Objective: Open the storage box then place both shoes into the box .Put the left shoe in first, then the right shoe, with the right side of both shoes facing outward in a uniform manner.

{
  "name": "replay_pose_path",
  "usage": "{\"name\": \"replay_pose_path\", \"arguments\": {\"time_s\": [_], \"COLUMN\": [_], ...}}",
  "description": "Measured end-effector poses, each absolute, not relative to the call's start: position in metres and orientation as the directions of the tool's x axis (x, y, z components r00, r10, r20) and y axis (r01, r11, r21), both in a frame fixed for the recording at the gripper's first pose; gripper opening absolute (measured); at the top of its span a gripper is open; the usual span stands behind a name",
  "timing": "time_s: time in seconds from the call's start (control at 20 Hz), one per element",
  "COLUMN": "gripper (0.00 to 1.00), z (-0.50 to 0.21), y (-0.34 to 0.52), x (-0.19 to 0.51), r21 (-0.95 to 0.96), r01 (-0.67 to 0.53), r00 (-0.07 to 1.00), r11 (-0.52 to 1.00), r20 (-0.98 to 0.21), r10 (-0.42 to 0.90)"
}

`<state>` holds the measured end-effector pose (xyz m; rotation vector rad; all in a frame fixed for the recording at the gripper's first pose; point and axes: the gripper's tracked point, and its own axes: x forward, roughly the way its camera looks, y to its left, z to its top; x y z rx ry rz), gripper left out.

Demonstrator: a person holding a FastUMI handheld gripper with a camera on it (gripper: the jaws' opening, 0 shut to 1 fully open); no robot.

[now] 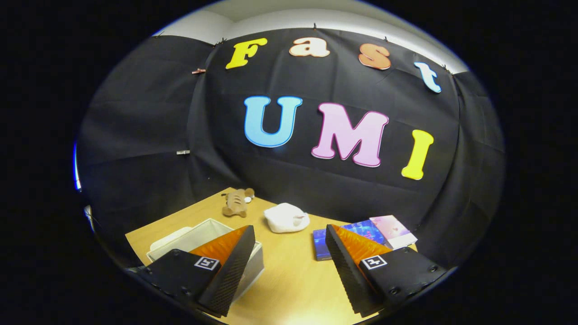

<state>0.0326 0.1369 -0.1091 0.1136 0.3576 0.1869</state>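
Gripper view looks forward, slightly downward, over spread jaws across the table (pixel 289 275) toward the wall.

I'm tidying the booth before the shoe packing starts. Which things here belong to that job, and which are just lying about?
For the job:
- white storage box, behind the left finger
- gripper, fingers open, holding nothing

Lying about:
- plush toy
- white bundle, too unclear to call a shoe
- books

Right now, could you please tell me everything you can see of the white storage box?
The white storage box sits on the wooden table, behind the gripper's left finger, which hides part of it. It looks like a rigid rectangular box with thin walls and a pale interior. A white panel, perhaps its lid, shows at its far left side. The gripper's fingers are open, holding nothing.
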Motion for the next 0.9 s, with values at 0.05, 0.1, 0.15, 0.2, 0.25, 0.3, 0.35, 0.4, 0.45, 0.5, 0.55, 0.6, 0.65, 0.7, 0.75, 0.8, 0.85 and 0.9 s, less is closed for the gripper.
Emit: {"name": "replay_pose_path", "arguments": {"time_s": [0.05, 0.1, 0.15, 0.2, 0.25, 0.3, 0.35, 0.4, 0.45, 0.5, 0.55, 0.6, 0.65, 0.7, 0.75, 0.8, 0.85, 0.9], "gripper": [0.98, 0.98, 0.98, 0.98, 0.98, 0.98, 0.98, 0.97, 0.98, 0.97, 0.98, 0.98, 0.98, 0.97, 0.97, 0.98, 0.97, 0.98], "z": [-0.102, -0.098, -0.091, -0.086, -0.083, -0.079, -0.076, -0.073, -0.071, -0.072, -0.073, -0.074, -0.074, -0.076, -0.079, -0.082, -0.083, -0.085], "y": [0.122, 0.111, 0.097, 0.085, 0.073, 0.062, 0.05, 0.041, 0.034, 0.027, 0.022, 0.018, 0.014, 0.011, 0.006, 0.002, 0.0, -0.003], "x": [0.028, 0.024, 0.019, 0.015, 0.012, 0.009, 0.004, 0.001, -0.004, -0.008, -0.011, -0.013, -0.015, -0.016, -0.019, -0.02, -0.02, -0.021], "r21": [0.136, 0.136, 0.134, 0.13, 0.127, 0.122, 0.115, 0.114, 0.112, 0.11, 0.108, 0.115, 0.125, 0.134, 0.142, 0.148, 0.156, 0.163], "r01": [-0.156, -0.152, -0.146, -0.137, -0.127, -0.118, -0.106, -0.096, -0.087, -0.077, -0.071, -0.064, -0.053, -0.043, -0.033, -0.025, -0.017, -0.011], "r00": [0.928, 0.932, 0.939, 0.945, 0.95, 0.956, 0.959, 0.963, 0.964, 0.964, 0.964, 0.963, 0.963, 0.964, 0.962, 0.96, 0.959, 0.958], "r11": [0.978, 0.979, 0.98, 0.982, 0.984, 0.986, 0.988, 0.989, 0.99, 0.991, 0.992, 0.991, 0.991, 0.99, 0.989, 0.989, 0.988, 0.987], "r20": [-0.32, -0.309, -0.292, -0.279, -0.271, -0.256, -0.25, -0.242, -0.24, -0.246, -0.248, -0.253, -0.255, -0.255, -0.263, -0.271, -0.276, -0.281], "r10": [0.192, 0.188, 0.18, 0.169, 0.158, 0.146, 0.133, 0.121, 0.112, 0.102, 0.096, 0.091, 0.084, 0.076, 0.07, 0.065, 0.06, 0.057]}}
